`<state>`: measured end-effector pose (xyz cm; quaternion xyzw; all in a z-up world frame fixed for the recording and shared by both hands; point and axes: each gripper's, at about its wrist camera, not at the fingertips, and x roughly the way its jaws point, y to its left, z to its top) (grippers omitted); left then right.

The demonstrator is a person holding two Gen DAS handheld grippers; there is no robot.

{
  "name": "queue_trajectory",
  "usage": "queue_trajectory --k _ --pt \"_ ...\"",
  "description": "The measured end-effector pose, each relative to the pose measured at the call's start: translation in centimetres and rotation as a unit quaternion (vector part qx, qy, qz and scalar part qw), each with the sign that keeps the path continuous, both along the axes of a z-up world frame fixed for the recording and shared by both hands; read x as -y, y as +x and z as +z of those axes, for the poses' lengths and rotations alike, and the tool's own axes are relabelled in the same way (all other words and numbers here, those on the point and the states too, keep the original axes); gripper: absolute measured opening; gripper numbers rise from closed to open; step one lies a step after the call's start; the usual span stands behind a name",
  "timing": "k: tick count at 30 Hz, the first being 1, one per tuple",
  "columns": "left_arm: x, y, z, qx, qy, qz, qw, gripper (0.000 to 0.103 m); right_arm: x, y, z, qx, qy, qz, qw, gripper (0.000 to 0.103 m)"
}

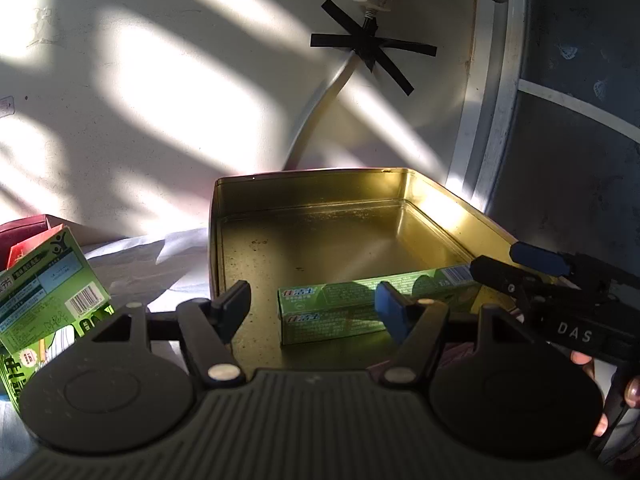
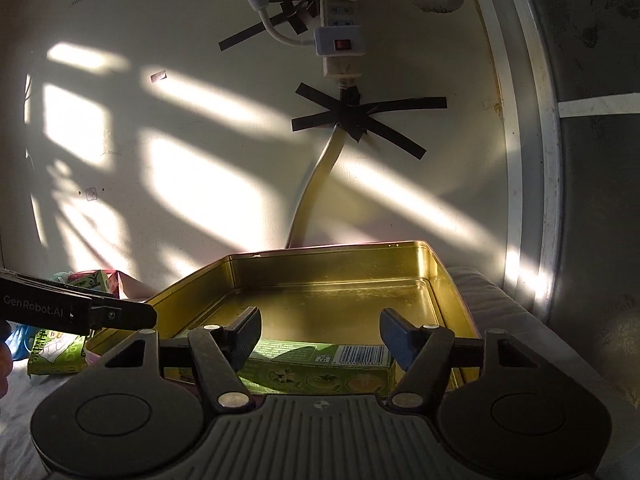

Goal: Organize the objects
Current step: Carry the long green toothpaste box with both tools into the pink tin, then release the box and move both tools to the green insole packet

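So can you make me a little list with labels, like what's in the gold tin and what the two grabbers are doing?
tin: gold metal tin, lid off
inside tin: one long green box, lying flat near the front
left gripper: jaws open, holding nothing
right gripper: jaws open, above the green box
outside tin: bigger green box to the left
wall: power strip, black tape

The long green box [image 1: 372,304] in the gold tin [image 1: 320,208] is partly covered by a blue finger pad [image 1: 390,312], and its small print is unreadable. At the left picture edge the green carton [image 1: 48,292] is cut off. In the right wrist view, a dark gripper arm [image 2: 80,314] hides the tin's near-left corner.
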<state>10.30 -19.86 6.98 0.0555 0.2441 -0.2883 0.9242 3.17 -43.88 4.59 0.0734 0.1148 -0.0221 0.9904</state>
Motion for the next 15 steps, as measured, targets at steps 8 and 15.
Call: queue_trajectory --k 8,15 --pt "-8.3 -2.7 -1.2 -0.003 0.026 0.072 0.9971 0.072 -4.4 -2.1 1.0 0.017 0.029 0.102 0.994 0.055" --pt "-15.2 -2.7 -4.2 -0.038 0.051 0.156 0.9857 0.072 -12.5 -2.0 -0.3 -0.04 -0.021 0.202 0.978 0.048"
